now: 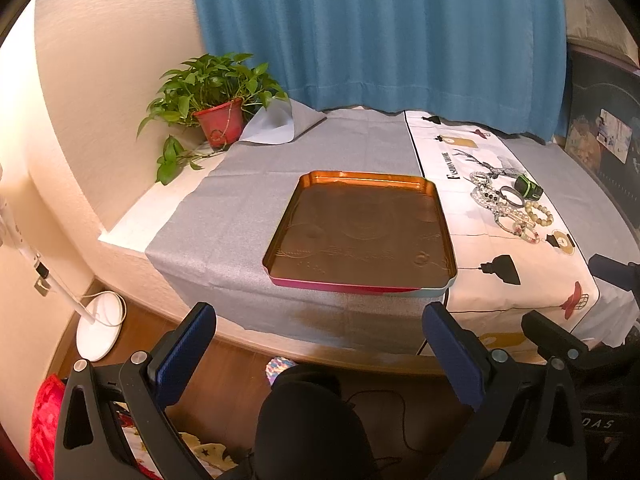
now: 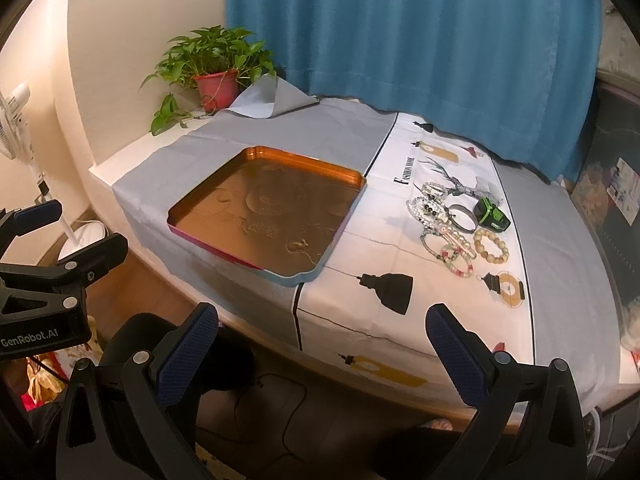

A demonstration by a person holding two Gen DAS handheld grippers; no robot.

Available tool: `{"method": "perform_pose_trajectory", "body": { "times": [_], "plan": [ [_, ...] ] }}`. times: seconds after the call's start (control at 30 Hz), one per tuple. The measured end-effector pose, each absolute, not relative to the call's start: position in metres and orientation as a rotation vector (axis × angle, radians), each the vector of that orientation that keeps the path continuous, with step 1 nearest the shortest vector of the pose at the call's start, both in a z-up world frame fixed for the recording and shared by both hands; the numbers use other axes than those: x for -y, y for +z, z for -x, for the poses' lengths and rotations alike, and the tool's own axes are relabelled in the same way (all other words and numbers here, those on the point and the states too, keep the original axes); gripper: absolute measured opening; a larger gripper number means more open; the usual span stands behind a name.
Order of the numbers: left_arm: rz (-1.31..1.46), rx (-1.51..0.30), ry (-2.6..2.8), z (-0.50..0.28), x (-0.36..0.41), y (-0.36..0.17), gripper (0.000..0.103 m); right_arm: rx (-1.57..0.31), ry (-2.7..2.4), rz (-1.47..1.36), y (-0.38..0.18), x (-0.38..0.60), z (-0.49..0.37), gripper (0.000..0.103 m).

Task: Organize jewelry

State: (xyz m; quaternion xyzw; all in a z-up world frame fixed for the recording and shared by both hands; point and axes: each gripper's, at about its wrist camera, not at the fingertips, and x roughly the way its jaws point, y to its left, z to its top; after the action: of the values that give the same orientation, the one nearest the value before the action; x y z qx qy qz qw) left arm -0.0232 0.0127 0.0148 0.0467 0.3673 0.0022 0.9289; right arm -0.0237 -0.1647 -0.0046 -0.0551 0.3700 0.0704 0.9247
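A shallow copper-coloured tray [image 1: 442, 220] [image 2: 352, 176] lies on the grey cloth and holds nothing I can see. To its right, on a white printed cloth, lies a cluster of beaded bracelets [image 1: 508, 208] [image 2: 444, 228], a beige bead bracelet [image 2: 491, 246], a metal bangle [image 2: 463, 217] and a green and black watch [image 1: 528, 189] [image 2: 493, 215]. My left gripper [image 1: 320, 322] is open and empty, off the table's front edge below the tray. My right gripper [image 2: 322, 322] is open and empty, in front of the white cloth.
A potted green plant in a red pot [image 1: 220, 120] [image 2: 216, 88] stands at the back left corner. A blue curtain [image 1: 380, 32] hangs behind the table. A white floor fan's base [image 1: 100, 326] stands on the wooden floor at the left.
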Motion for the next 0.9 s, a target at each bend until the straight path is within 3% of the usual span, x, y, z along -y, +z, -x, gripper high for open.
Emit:
{"method": "perform_pose_trajectory", "body": {
  "times": [0.9],
  "plan": [
    [-0.153, -0.793, -0.007, 0.018, 0.002, 0.003, 0.103, -0.789, 0.154, 0.06, -0.021, 0.175, 0.029, 0.103]
  ]
}}
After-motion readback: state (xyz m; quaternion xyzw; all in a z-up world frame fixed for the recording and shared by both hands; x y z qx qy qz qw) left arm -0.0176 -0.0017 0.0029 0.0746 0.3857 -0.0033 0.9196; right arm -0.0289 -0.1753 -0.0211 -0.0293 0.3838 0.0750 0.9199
